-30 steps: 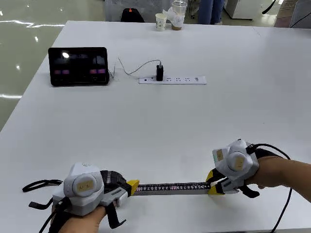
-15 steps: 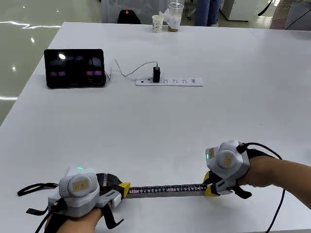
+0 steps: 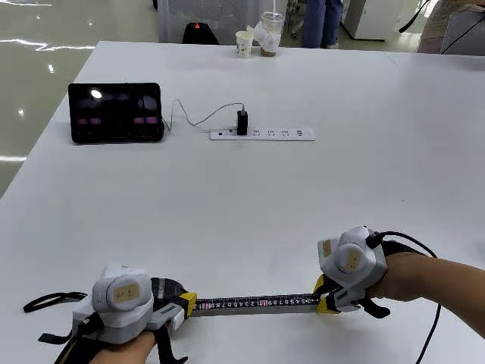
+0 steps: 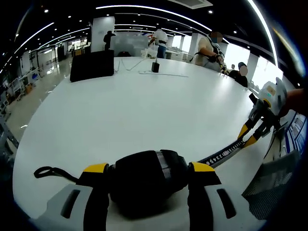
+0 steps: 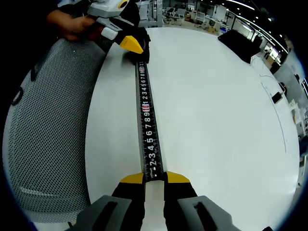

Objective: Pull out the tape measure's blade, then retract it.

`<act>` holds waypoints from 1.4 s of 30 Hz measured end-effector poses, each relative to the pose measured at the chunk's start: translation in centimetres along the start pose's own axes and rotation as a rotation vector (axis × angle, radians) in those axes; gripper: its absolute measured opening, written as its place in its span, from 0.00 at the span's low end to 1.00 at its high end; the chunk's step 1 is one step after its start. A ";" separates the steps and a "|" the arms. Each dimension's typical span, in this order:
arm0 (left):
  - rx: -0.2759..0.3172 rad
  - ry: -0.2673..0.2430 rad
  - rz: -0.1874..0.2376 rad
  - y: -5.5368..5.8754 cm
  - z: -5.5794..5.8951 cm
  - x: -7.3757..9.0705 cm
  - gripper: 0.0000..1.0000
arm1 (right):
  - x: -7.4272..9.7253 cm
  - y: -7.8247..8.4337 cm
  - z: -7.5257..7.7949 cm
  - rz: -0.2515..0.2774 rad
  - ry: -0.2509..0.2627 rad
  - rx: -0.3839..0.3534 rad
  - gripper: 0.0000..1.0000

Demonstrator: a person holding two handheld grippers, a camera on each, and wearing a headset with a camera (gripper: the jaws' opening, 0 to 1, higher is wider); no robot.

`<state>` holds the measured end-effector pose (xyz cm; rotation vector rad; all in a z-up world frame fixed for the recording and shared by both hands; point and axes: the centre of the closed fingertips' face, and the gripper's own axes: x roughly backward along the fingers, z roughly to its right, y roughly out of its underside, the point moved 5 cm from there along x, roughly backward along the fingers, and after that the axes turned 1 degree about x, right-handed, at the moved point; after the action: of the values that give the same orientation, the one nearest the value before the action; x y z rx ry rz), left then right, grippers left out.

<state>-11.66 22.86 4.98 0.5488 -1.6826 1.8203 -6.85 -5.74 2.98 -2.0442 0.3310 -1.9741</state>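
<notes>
The black tape measure [image 4: 147, 180] sits near the counter's [image 3: 303, 205] near edge, clamped between the left claw's [image 4: 149, 168] yellow-tipped jaws. Its blade [image 5: 147, 115] stretches along that edge to the right claw [image 5: 155, 178], which pinches the blade's end. A dark tablet [image 3: 115, 112] stands toward the far left corner.

Open-plan lab hall: big white worktable [image 3: 303, 197] with tablet [image 3: 116, 112] and power strip [image 3: 261, 134] toward its far edge, glossy floor [image 3: 38, 45], ceiling strip lights [image 4: 144, 7].
</notes>
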 end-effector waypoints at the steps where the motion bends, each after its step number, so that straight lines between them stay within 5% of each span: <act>1: -0.001 -0.001 -0.001 0.0 0.0 0.0 0.61 | 0.0 0.0 0.0 0.000 0.000 0.001 0.11; 36: -0.020 0.001 0.011 0.1 -0.3 -0.3 0.61 | -0.3 -0.8 0.0 0.016 0.003 -0.034 0.11; 42: -0.021 0.001 0.011 0.1 -0.3 -0.3 0.61 | -0.5 -1.3 0.0 -0.017 -0.009 -0.009 0.11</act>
<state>-11.51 23.08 4.67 0.5311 -1.7057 1.8075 -6.88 -4.40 2.99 -2.0672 0.3222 -1.9756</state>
